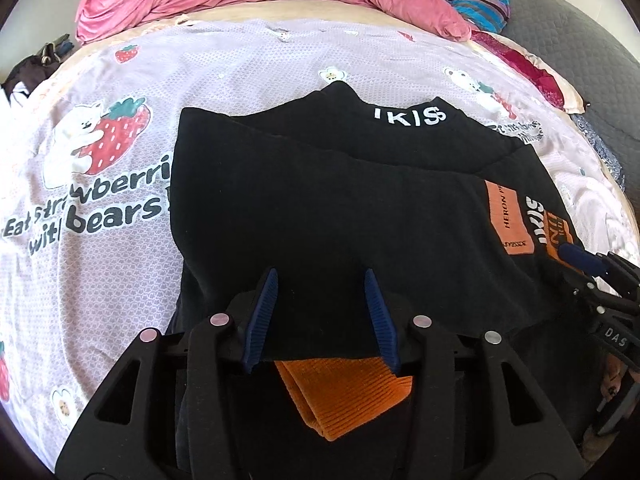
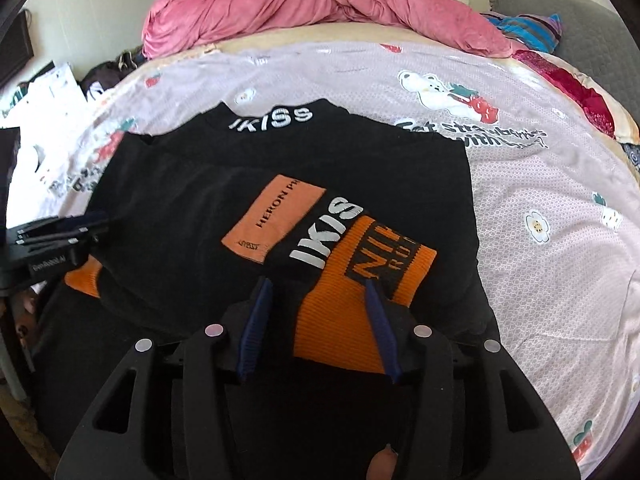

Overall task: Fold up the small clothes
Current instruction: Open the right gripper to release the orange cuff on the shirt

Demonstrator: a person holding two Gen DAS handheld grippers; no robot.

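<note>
Both the left gripper (image 1: pixel 320 280) and right gripper (image 2: pixel 318 286) stand spread over the black top (image 2: pixel 192 200); its folded-in orange cuffs (image 2: pixel 360 280) may spring loose

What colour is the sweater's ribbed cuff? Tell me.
Orange, with black lettering; the ribbed cuff shows best in the right wrist view.

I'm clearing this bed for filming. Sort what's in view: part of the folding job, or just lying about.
Part of the job:
- black top with orange cuffs
- left tool
- right tool

Just lying about:
- pink blanket
- strawberry bedsheet
- grey pillow
- striped cloth
- papers
</note>
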